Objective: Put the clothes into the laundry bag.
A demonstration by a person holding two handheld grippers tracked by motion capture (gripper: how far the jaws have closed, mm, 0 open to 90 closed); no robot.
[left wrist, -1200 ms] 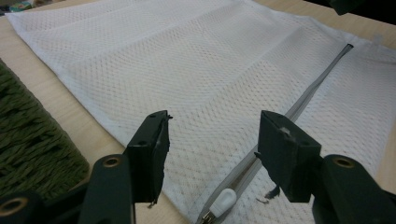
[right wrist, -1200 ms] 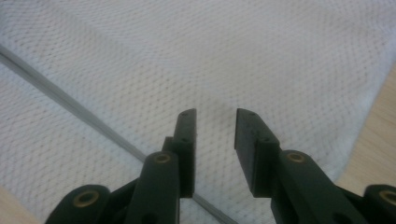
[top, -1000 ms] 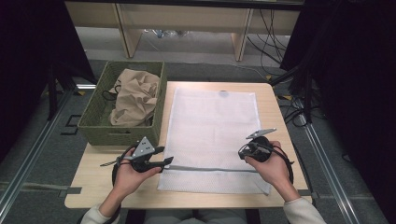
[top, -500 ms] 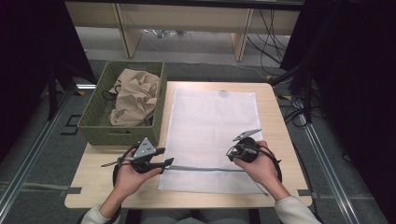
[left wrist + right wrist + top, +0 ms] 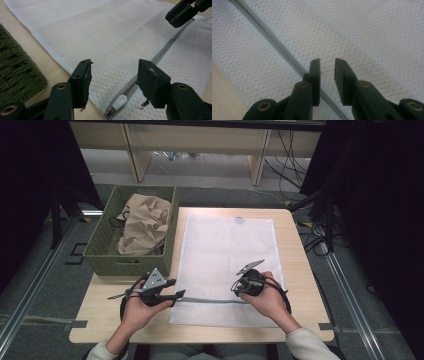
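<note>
A white mesh laundry bag (image 5: 227,262) lies flat and spread out on the worktop (image 5: 305,285), its long sides running away from the person. A grey zipper (image 5: 210,300) crosses it near the person's end, closed along the length that shows. The white zipper pull (image 5: 119,101) sits at the left end, close to the bag's left edge.

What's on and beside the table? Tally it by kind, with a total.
White mesh bag: 1
Green woven basket: 1
Tan cloth in the basket: 1
Grippers, left and right: 2
Total: 5
</note>
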